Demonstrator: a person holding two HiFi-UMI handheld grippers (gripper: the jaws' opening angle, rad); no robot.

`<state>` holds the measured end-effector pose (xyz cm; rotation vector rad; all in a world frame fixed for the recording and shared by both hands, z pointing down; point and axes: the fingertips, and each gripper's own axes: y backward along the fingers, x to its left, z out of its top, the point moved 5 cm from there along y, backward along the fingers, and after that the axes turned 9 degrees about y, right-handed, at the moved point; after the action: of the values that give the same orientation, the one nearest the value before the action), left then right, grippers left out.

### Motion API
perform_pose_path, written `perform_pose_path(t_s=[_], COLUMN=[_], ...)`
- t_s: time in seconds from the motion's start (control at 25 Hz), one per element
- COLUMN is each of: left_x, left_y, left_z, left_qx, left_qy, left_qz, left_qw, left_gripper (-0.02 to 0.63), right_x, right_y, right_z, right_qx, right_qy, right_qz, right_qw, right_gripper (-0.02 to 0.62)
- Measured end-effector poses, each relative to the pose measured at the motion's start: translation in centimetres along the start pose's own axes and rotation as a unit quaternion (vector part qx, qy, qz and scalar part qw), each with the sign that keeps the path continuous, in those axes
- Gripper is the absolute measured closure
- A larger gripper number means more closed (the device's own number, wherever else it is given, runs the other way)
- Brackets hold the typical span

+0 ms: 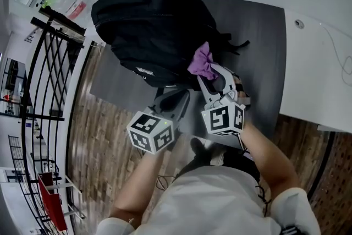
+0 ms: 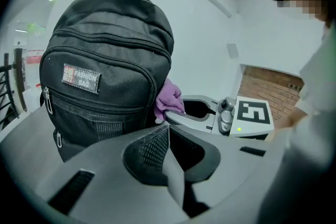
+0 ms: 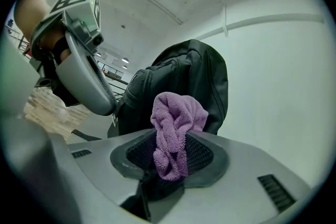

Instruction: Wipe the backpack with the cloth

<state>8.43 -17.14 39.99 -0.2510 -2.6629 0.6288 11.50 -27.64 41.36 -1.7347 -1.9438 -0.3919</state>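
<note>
Standing upright near the far left corner of the grey counter (image 1: 258, 52), the black fabric backpack (image 1: 154, 30) seems touched on its side by the purple, fluffy cloth (image 1: 201, 61). The right claw (image 3: 173, 144) clenches this bunched cloth; the left claw (image 2: 167, 131) is closed, empty. Better to press lightly and follow the ribbed zipper lines (image 2: 113, 38).

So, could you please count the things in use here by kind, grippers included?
Backpack: 1
Cloth: 1
Grippers: 2, the left gripper and the right gripper
Total: 4
</note>
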Motion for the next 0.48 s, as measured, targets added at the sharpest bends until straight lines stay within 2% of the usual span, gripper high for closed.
perform_pose_path(t_s=[0.48], left_x=[0.7], left_y=[-0.5], left_z=[-0.7], left_qx=[0.009], left_qy=[0.008], left_qz=[-0.001], left_qw=[0.9999], left_gripper=[0.6], right_x=[3.0], right_y=[-0.8], right_z=[-2.3], right_qx=[0.03], right_qy=[0.026], right_qz=[0.036], right_qw=[0.999], right_gripper=[0.445])
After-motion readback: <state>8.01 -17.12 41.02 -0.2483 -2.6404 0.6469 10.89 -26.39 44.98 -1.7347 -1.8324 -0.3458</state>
